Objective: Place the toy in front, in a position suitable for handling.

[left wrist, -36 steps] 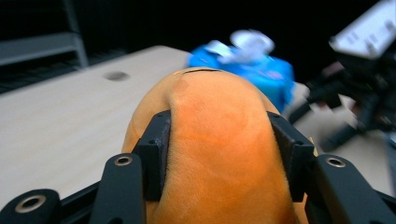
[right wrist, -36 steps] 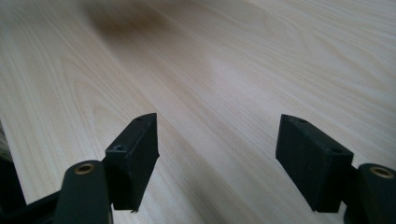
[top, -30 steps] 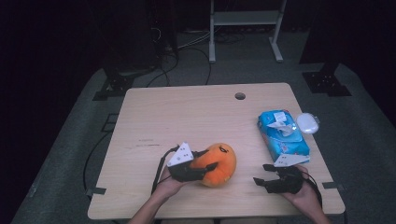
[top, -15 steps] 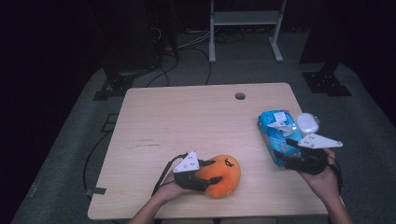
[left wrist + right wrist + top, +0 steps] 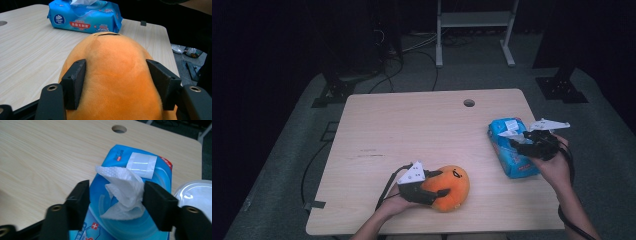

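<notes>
Left tool (image 5: 115, 82) clamps orange plush (image 5: 112, 82). Right tool (image 5: 116, 195), wide, straddles wipe (image 5: 122, 192) atop blue pack (image 5: 130, 220); next: close, pull.

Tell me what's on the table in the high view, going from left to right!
Left tongs → orange plush toy → blue wipes pack → right tongs, reaching over the pack from the right.
</notes>
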